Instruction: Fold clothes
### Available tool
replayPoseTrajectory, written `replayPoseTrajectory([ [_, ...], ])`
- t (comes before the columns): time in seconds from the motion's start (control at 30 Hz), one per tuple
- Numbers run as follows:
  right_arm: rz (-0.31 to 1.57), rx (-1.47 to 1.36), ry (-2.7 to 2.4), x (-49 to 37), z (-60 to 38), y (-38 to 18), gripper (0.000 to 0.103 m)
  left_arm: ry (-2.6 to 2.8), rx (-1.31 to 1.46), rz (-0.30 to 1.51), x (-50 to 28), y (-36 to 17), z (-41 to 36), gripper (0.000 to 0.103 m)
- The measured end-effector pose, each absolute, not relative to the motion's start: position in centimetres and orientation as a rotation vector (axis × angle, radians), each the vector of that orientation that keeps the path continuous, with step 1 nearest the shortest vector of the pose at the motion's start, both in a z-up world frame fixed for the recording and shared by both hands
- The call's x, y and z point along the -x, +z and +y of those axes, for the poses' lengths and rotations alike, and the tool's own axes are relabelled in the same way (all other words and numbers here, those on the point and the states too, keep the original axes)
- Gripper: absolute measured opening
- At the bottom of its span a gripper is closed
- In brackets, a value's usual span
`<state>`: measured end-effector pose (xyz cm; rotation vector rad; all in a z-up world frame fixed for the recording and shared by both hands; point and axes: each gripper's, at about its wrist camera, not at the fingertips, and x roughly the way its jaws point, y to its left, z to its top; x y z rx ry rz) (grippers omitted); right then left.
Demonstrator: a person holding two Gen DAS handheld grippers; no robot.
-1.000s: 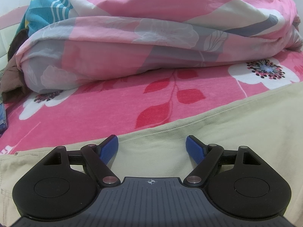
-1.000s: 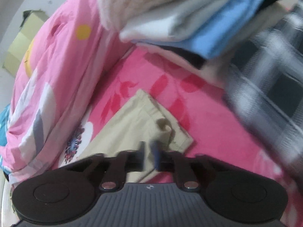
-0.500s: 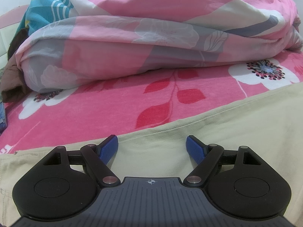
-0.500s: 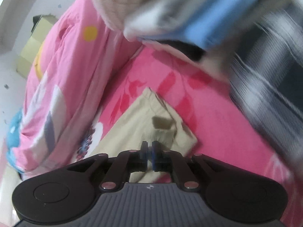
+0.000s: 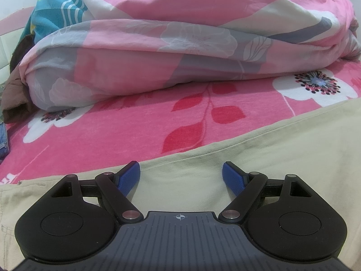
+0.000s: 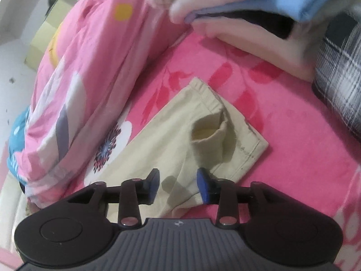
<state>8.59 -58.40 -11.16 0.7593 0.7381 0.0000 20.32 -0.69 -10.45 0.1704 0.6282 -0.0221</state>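
Beige trousers [image 5: 282,149] lie flat on the pink flowered bed sheet [image 5: 112,131]. My left gripper [image 5: 181,176] hovers low over the cloth, open, with nothing between its blue pads [image 5: 128,178]. In the right wrist view the trousers' leg end [image 6: 203,126] shows a hem and a raised fold. My right gripper [image 6: 178,184] stands open just above that leg, holding nothing.
A bunched pink and grey flowered duvet [image 5: 180,33] lies along the far side of the bed. A stack of folded clothes [image 6: 259,6] sits beyond the trouser leg, with a plaid garment [image 6: 340,79] to its right. A yellow box [image 6: 45,43] stands off the bed.
My right gripper went from shut to open and let go of the trouser leg, which now lies on the sheet. The left gripper has stayed still.
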Motion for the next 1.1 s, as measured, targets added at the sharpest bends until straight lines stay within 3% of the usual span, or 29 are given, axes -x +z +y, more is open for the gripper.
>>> replayPoseTrajectory([
  [0.23,0.805,-0.557,-0.12,-6.9,-56.9,-9.4,0.042,-0.042,-0.117,0.629,-19.8,-8.8,0.3,0.083],
  [0.43,0.716,-0.489,-0.043,-0.5,-53.4,-4.5,0.045,-0.06,-0.07,0.629,-19.3,-7.3,1.2,0.082],
  [0.63,0.636,-0.551,0.274,4.7,-48.0,0.6,0.045,-0.198,-0.056,0.52,-12.3,-1.1,1.5,0.085],
  [0.73,0.692,-0.64,0.428,3.6,-44.3,-1.2,0.045,-0.286,-0.093,0.499,-8.4,0.4,0.5,0.086],
  [0.9,0.791,-0.792,0.447,-0.5,-39.4,-7.6,0.044,-0.401,-0.207,0.456,-2.1,-2.9,-3.5,0.083],
  [1.0,0.821,-0.898,0.387,-2.8,-37.9,-11.3,0.042,-0.442,-0.262,0.422,-0.2,-5.1,-5.6,0.072],
  [1.1,0.791,-0.948,0.303,-3.6,-37.7,-13.0,0.031,-0.501,-0.314,0.413,0.3,-6.9,-7.8,0.058],
])
